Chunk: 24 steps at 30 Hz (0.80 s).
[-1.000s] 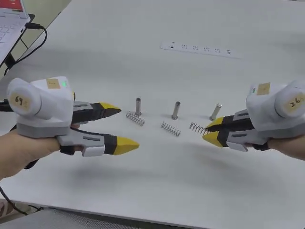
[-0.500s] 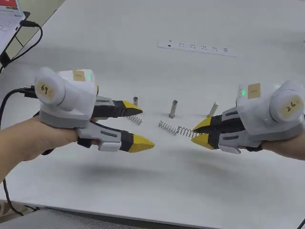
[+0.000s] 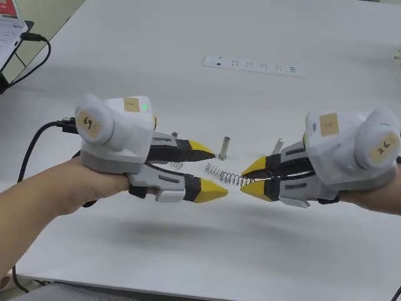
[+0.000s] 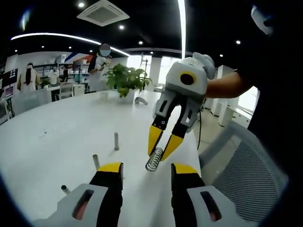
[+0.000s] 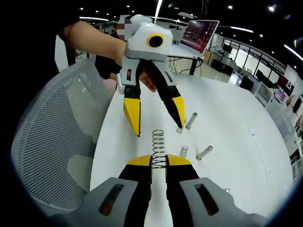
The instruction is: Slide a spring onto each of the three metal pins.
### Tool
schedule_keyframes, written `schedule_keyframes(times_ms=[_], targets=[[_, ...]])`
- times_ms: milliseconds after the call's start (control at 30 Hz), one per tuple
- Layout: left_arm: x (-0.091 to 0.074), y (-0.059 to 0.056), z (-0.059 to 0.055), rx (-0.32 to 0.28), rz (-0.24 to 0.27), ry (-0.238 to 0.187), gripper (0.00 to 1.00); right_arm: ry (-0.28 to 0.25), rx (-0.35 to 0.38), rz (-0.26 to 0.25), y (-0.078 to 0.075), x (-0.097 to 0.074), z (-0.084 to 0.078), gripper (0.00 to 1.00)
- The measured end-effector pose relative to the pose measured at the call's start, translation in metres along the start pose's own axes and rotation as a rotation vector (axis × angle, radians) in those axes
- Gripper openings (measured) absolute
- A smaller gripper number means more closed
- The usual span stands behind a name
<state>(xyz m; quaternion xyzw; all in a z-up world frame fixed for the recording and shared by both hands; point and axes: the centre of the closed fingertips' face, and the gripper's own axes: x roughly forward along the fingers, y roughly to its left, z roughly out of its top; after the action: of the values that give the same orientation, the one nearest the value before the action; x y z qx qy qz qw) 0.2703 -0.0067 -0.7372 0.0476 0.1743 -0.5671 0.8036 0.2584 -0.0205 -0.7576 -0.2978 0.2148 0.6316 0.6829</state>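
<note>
1. At the right gripper point(image 3: 244, 180): narrow, pinching one end of a spring point(image 3: 220, 172), held roughly level above the desk point(image 3: 188, 81).
2. At the left gripper point(image 3: 219, 172): spread wide, holding nothing, tips facing the spring's free end, just beside it.
3. Beyond, on the desk: three metal pins point(image 3: 225, 148) upright in a row, all bare. A loose spring point(image 5: 183, 151) lying beside one.
4. Further back: a power strip point(image 3: 254, 64).

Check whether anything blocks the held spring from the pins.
Nothing visible stands between the spring in the right hand-held gripper and the middle pin or right pin. The open left hand-held gripper faces the spring's free end, with one jaw close by the left pin.
</note>
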Motion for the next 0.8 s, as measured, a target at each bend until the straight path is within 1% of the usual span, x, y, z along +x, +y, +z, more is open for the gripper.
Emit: schedule_keyframes(times_ms=[100, 200, 333, 467, 600, 700, 800], targets=[[0.004, -0.002, 0.002, -0.002, -0.016, -0.004, 0.30, -0.007, 0.000, -0.002, -0.001, -0.001, 0.001, 0.08], [0.007, -0.006, 0.001, 0.001, -0.033, 0.000, 0.26, -0.006, -0.009, -0.001, -0.002, -0.001, 0.002, 0.08], [0.010, -0.011, 0.000, 0.012, -0.049, 0.000, 0.23, -0.009, -0.020, 0.007, 0.000, -0.002, 0.005, 0.08], [0.012, -0.013, 0.000, 0.019, -0.057, 0.000, 0.18, -0.009, -0.038, 0.014, 0.001, -0.001, 0.007, 0.08], [0.013, -0.016, 0.002, 0.017, -0.062, -0.017, 0.11, -0.007, -0.053, 0.017, 0.002, -0.002, 0.008, 0.08], [0.014, -0.017, 0.000, 0.018, -0.063, -0.015, 0.09, -0.017, -0.052, 0.021, 0.003, -0.003, 0.011, 0.08], [0.013, -0.018, 0.000, 0.020, -0.061, -0.019, 0.07, -0.016, -0.058, 0.024, 0.004, -0.003, 0.011, 0.08]])
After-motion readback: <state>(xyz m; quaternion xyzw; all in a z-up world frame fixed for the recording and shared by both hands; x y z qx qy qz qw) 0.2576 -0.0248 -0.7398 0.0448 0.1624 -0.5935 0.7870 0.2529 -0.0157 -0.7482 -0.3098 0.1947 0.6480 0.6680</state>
